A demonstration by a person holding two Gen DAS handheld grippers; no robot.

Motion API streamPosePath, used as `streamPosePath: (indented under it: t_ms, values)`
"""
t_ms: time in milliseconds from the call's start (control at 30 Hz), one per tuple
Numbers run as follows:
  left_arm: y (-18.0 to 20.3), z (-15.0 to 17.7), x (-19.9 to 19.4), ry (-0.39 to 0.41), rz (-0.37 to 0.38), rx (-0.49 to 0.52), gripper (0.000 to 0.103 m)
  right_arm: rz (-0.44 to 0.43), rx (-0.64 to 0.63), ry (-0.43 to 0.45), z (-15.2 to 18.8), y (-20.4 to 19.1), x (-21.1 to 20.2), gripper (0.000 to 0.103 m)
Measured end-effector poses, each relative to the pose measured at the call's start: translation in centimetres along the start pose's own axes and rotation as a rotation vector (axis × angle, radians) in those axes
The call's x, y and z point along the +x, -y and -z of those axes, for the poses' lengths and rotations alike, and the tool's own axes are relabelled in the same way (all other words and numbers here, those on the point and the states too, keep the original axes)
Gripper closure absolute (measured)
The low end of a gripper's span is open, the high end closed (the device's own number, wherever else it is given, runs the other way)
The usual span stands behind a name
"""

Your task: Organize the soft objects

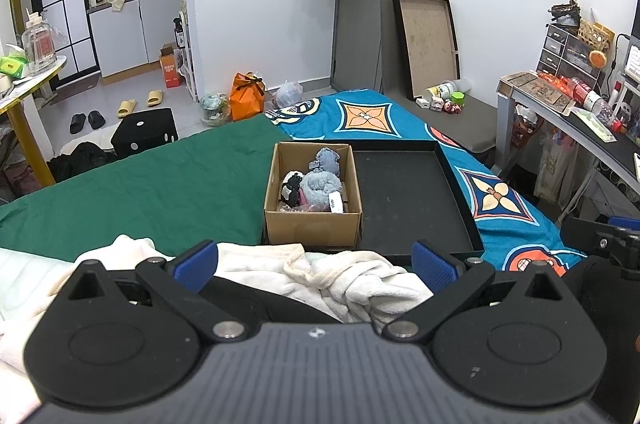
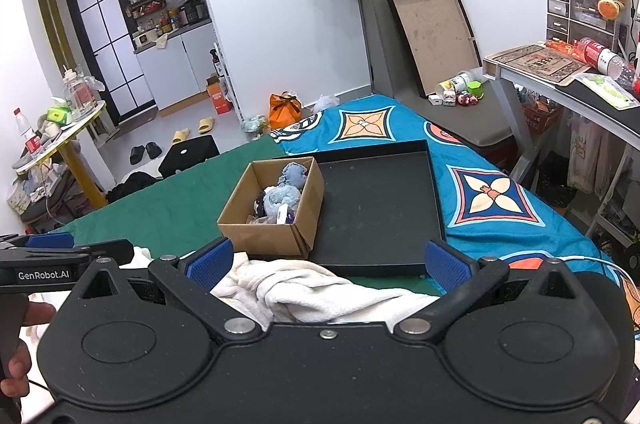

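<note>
Basically both grippers, left (image 1: 316,262) and right (image 2: 328,262), gape over a cream blanket (image 1: 360,280) on green bedsheet (image 1: 160,183); cardboard box (image 1: 312,224) and black tray (image 1: 404,195) ahead.

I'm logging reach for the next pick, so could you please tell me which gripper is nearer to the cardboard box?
Left, slightly. The left gripper faces the cardboard box almost straight on; the right gripper sits off to the box's right, facing the black tray.

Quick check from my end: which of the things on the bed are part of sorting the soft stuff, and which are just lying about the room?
Part of the job:
white fleece blanket
cardboard box
blue plush toy in the box
black tray

Just lying about:
yellow slippers
black slippers
orange bag
dice-patterned stool
</note>
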State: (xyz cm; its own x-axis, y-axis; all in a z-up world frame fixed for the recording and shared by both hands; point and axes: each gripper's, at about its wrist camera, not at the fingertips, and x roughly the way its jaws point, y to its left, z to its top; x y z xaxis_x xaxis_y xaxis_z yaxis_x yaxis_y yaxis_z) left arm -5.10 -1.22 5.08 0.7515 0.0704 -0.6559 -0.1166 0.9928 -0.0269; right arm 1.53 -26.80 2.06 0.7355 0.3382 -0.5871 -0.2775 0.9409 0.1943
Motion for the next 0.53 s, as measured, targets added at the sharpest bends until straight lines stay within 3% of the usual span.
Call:
streamPosePath:
  t_ms: [533]
  values:
    - [0.5,0.0,1.1,-0.012,0.021,0.005,0.001,0.01,0.017,-0.02,0.1,0.7,1.0,0.0]
